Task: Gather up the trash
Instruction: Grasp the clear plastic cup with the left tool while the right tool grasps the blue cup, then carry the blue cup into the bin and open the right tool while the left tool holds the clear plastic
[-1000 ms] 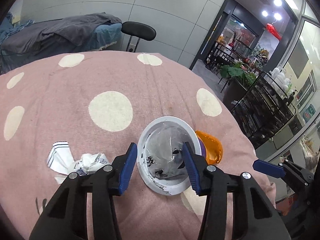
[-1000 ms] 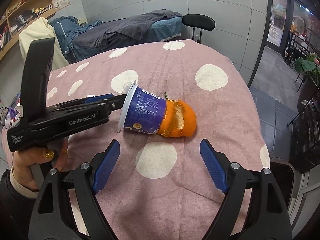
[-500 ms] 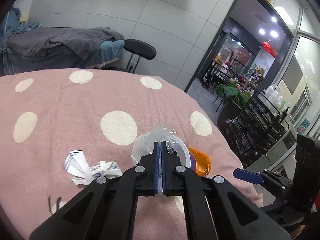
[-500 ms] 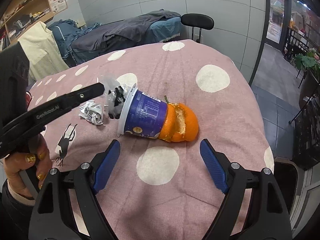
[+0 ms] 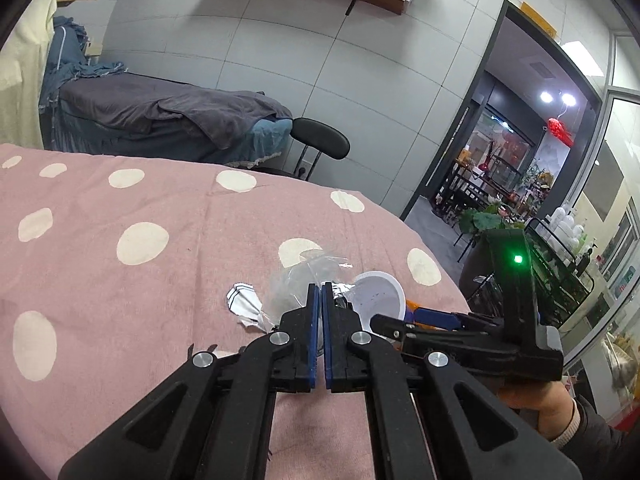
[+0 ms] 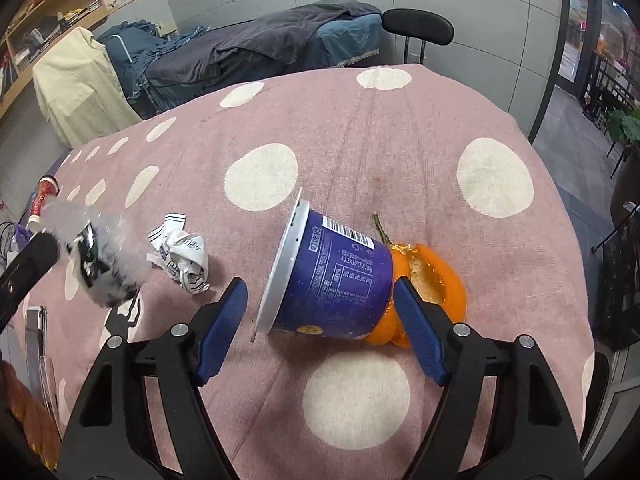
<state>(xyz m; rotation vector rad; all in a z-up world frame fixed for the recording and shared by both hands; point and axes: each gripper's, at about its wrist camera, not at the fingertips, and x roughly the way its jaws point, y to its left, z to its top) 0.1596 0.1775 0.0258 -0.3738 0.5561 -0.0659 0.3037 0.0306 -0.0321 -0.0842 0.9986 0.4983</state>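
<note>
Pinching a clear wrapper, the left gripper holds it above the cloth. Right gripper spread, jaws just narrowing, straddles the tipped cup beside orange peel; crumpled paper lies nearby.

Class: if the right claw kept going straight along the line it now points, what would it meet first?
Most likely the blue cup lying on its side: it sits between the open right claw fingers, which have just been closing. The pads do not appear to touch it yet, though depth is unclear.
</note>
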